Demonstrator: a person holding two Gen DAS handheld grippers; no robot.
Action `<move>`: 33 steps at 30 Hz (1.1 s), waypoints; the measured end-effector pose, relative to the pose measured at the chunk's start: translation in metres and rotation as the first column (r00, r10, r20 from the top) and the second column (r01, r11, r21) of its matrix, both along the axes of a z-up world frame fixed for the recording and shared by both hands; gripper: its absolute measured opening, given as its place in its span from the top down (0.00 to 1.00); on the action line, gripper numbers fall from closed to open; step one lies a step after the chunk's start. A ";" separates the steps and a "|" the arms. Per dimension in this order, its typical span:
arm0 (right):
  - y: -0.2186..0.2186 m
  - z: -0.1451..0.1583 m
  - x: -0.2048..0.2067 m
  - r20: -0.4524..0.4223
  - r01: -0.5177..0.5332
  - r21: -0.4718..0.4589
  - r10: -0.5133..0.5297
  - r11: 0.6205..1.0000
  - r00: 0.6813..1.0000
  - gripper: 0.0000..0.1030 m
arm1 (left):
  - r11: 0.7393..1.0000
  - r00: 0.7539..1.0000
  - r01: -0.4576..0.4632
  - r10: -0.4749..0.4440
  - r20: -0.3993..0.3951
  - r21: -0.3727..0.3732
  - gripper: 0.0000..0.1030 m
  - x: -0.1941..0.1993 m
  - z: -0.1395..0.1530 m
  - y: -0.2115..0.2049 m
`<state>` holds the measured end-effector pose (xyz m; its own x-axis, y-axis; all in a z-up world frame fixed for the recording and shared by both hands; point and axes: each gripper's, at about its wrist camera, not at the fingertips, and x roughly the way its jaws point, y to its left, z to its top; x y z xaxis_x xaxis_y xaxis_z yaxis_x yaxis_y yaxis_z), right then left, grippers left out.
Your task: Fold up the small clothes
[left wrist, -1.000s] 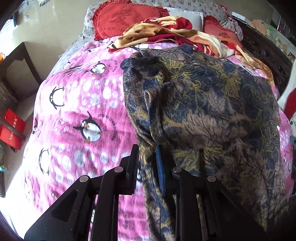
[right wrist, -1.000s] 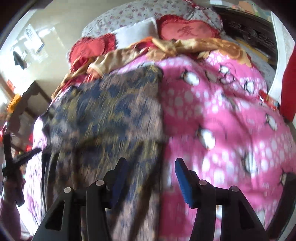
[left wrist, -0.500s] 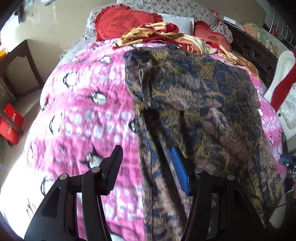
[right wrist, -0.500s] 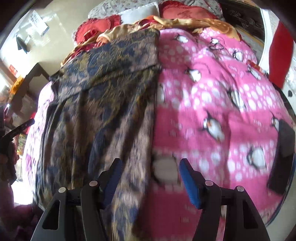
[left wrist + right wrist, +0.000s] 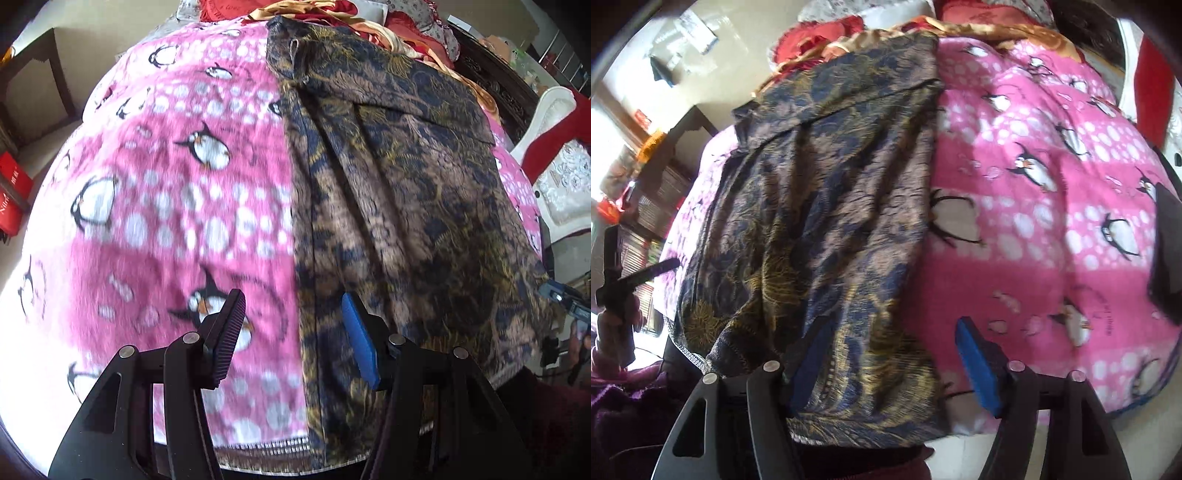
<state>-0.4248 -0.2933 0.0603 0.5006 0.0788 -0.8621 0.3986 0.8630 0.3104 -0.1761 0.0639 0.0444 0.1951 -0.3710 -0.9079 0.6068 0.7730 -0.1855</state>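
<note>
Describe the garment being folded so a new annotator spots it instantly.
Start from the pink penguin-print blanket covering the bed. The patterned garment lies lengthwise on it, its far end folded back near the red cushions. It is the only dark cloth there: navy, brown and gold foliage print, unlike the red-and-yellow fabric beyond.

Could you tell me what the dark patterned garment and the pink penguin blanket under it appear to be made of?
The patterned garment looks like thin woven cloth, perhaps a light synthetic or rayon: it falls in sharp, soft creases with a faint sheen. The penguin blanket looks like plush fleece: its surface is fuzzy and matte, with a brushed nap.
</note>
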 end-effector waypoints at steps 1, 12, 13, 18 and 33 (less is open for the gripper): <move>0.004 -0.003 0.001 -0.008 0.000 -0.028 0.000 1.000 1.000 0.87 | 1.000 1.000 0.003 -0.003 -0.012 0.007 0.47 -0.003 -0.003 0.002; -0.016 0.005 -0.039 0.035 0.129 -0.058 -0.127 0.990 0.991 0.96 | 0.998 0.999 0.003 -0.001 -0.043 0.061 0.47 -0.032 -0.019 0.011; -0.019 0.001 -0.041 0.049 0.147 -0.021 -0.146 0.989 0.988 0.95 | 0.997 0.999 0.007 -0.004 -0.038 0.071 0.47 -0.034 -0.019 0.009; -0.026 -0.008 -0.049 0.098 0.188 0.122 -0.200 0.975 0.975 0.47 | 0.991 0.999 0.037 -0.035 -0.020 0.126 0.47 -0.041 -0.021 0.001; -0.009 -0.022 -0.038 0.054 0.082 0.112 -0.089 0.990 0.995 0.47 | 0.987 1.000 0.014 -0.010 -0.025 0.162 0.46 -0.043 -0.024 -0.007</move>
<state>-0.4632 -0.3027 0.0387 0.5595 0.1256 -0.8192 0.4478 0.7860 0.4263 -0.2195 0.0571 0.0199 0.1685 -0.2207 -0.9607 0.6131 0.7866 -0.0732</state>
